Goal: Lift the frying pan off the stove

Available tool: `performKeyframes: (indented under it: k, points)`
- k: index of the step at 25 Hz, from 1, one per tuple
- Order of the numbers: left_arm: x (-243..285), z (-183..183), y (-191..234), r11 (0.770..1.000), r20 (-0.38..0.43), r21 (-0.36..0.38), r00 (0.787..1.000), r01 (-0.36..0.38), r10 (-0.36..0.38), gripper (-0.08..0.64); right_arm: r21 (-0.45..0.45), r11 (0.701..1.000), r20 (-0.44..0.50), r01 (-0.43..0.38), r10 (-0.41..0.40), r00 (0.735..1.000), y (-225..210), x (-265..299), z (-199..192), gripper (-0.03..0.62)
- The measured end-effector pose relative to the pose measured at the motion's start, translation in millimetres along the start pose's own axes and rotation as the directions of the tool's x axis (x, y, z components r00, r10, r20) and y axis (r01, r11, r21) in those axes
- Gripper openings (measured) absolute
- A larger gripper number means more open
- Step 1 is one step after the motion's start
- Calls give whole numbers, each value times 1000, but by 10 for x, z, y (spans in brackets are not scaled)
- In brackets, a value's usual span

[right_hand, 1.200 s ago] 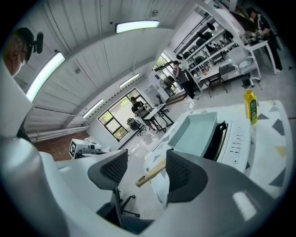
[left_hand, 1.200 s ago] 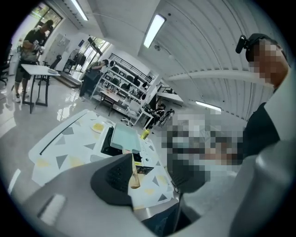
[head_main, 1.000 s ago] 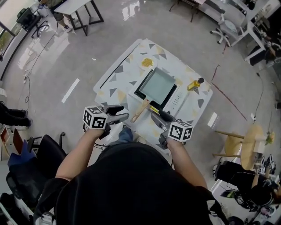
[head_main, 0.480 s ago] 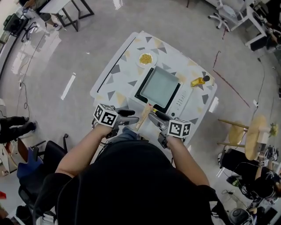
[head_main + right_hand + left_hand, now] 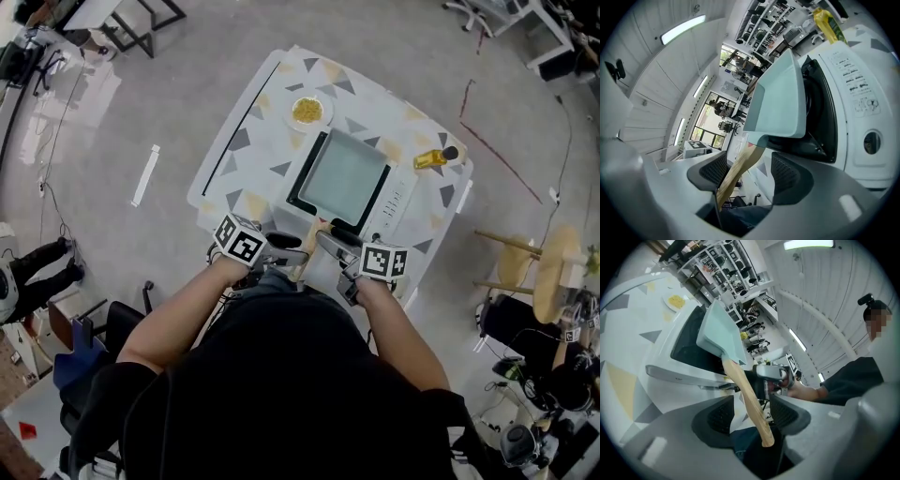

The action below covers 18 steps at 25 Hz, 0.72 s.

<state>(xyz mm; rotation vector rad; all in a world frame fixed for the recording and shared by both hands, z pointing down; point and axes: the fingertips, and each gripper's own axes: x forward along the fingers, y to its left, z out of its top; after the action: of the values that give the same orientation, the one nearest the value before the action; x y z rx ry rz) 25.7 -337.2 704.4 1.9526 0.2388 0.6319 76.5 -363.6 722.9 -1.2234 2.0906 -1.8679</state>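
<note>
Your left gripper (image 5: 752, 414) stands spread around the wooden handle (image 5: 743, 385) of the frying pan (image 5: 345, 178). Your right gripper (image 5: 751, 172), its jaws just opened wider, straddles that handle too.

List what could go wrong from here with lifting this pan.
1. The left claw and right claw both straddle the wooden handle without pressing on it, and the right one's jaws have just been opening. Crowded together, they may collide.
2. Gripped near the handle's end, the frying pan may tip or twist.
3. The handle sits off-centre in the right claw, so closing may shove the pan across the stove.
</note>
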Motion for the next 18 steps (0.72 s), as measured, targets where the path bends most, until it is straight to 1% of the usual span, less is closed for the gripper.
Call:
performKeyframes:
  k: [4, 9, 12, 15, 18]
  points:
    - [113, -63, -31, 998, -46, -12, 997, 54, -55, 230, 52, 998, -1, -26, 26, 1000, -32, 93, -12, 311]
    - [183, -82, -81, 994, -84, -16, 990, 110, -111, 207, 129, 987, 5, -95, 95, 995, 8, 235, -9, 313]
    - [212, -77, -95, 991, -92, -28, 987, 132, -134, 199, 165, 979, 13, -122, 122, 992, 14, 283, 1, 310]
    - [230, -75, -93, 987, -93, -50, 983, 153, -157, 198, 178, 974, 16, -141, 140, 990, 16, 332, 5, 307]
    - [234, -85, -82, 984, -88, -69, 982, 164, -170, 184, 199, 965, 23, -168, 167, 986, 48, 371, 6, 290]
